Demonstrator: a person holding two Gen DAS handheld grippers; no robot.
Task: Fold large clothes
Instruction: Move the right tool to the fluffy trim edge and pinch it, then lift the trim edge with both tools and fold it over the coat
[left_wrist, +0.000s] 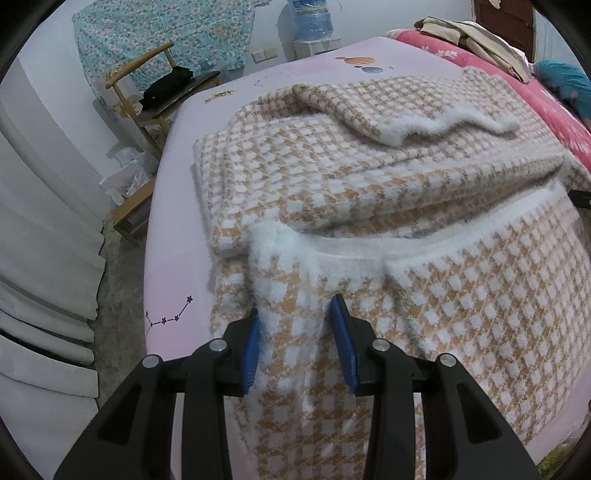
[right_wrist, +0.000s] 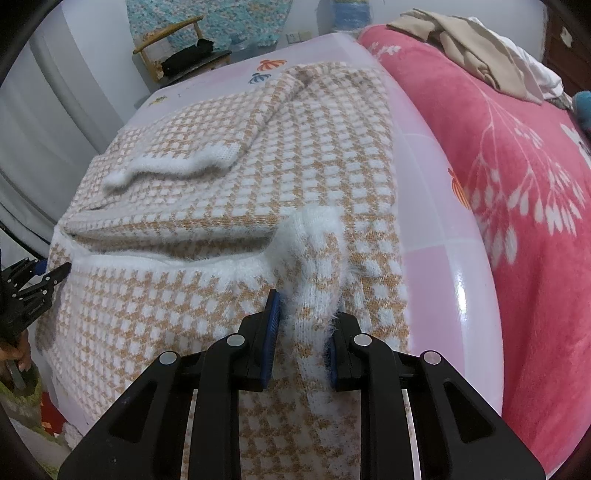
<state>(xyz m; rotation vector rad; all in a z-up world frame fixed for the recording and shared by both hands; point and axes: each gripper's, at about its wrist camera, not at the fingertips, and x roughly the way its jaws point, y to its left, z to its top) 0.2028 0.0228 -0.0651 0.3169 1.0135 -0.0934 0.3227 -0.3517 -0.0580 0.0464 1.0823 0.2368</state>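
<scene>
My left gripper (left_wrist: 295, 325) and right gripper (right_wrist: 306, 332) each pinch a bunched hem corner of the checked sweater (left_wrist: 369, 177), which fills mid-frame on the pink bed (right_wrist: 436, 206); I'd carry both corners forward level, hem edge taut

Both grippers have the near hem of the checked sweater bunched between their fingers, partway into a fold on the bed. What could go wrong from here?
1. The left gripper and right gripper pinch only narrow bunches of the fuzzy sweater; its weight could slip one corner free.
2. The sleeve lies loose on top and may shift, leaving a lumpy fold.
3. The sweater sits near the bed edge, so slack could slide off.
</scene>
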